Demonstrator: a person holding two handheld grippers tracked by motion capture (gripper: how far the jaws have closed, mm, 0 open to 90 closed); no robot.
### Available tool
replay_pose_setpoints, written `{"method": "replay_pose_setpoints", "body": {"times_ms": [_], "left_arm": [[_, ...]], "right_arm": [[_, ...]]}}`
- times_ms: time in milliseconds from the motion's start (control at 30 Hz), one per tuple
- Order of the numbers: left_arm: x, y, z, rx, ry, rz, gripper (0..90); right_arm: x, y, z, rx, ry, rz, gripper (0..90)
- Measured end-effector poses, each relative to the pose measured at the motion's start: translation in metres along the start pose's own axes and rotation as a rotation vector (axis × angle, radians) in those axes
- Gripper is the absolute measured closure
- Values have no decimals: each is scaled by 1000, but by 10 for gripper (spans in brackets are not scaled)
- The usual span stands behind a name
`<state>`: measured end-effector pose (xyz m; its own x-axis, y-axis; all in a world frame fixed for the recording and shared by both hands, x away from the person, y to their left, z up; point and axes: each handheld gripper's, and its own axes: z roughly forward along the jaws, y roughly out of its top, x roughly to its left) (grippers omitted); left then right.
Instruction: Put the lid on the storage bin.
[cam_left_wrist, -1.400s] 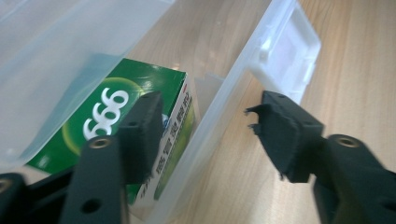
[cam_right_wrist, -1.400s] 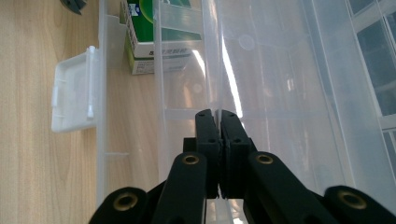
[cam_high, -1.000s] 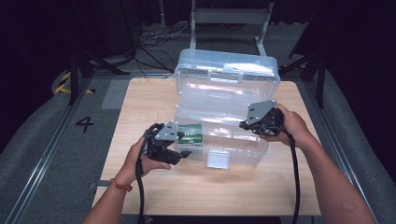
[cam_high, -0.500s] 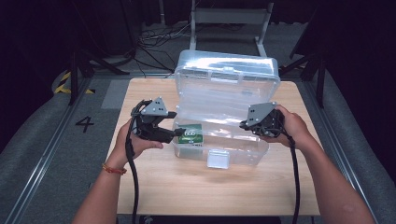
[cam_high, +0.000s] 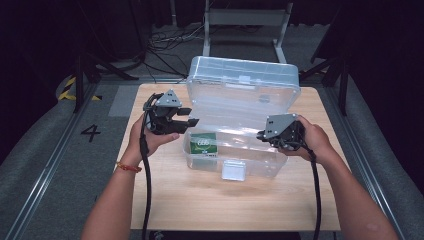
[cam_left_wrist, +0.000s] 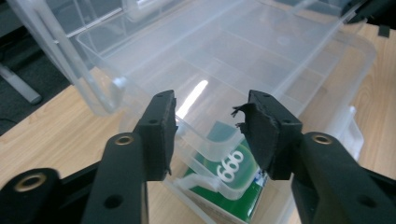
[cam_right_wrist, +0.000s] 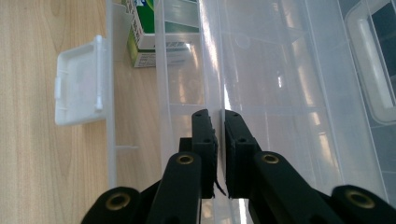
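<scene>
Pinching the clear tray's thin wall with the right gripper. Hanging spread over the green box, left gripper, jaws just closing on nothing.

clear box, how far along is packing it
Done: the clear box stands open and the green carton lies inside at its left end. In hand: the right gripper pinches an inner tray wall; the left gripper hovers open above the carton. Left: closing the lid.
</scene>
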<state>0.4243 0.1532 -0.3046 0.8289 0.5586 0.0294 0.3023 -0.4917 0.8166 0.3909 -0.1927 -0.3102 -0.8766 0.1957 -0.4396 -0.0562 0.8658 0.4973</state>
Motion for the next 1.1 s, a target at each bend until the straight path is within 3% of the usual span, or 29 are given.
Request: {"method": "replay_pose_setpoints", "body": {"times_ms": [67,133,367,567,767,933,1100], "left_arm": [[3,2,1,-19,15,-7,627],[6,4,1,-32,0,-21,651],[11,12,1,-34,25,-22,730],[17,16,2,16,57,-8,761],[20,13,5,0,32,-22,840],[20,12,7,0,33,-12,886],[13,11,2,6,41,28,891]], "right_arm": [[1,-1,0,1,-2,10,851],[2,-1,0,2,0,8,850],[6,-2,0,4,-1,3,848],[11,-5,1,-5,3,5,840],[18,-8,3,-18,5,10,837],[24,-12,4,-52,-22,42,822],[29,-17,2,-61,-48,89,797]]}}
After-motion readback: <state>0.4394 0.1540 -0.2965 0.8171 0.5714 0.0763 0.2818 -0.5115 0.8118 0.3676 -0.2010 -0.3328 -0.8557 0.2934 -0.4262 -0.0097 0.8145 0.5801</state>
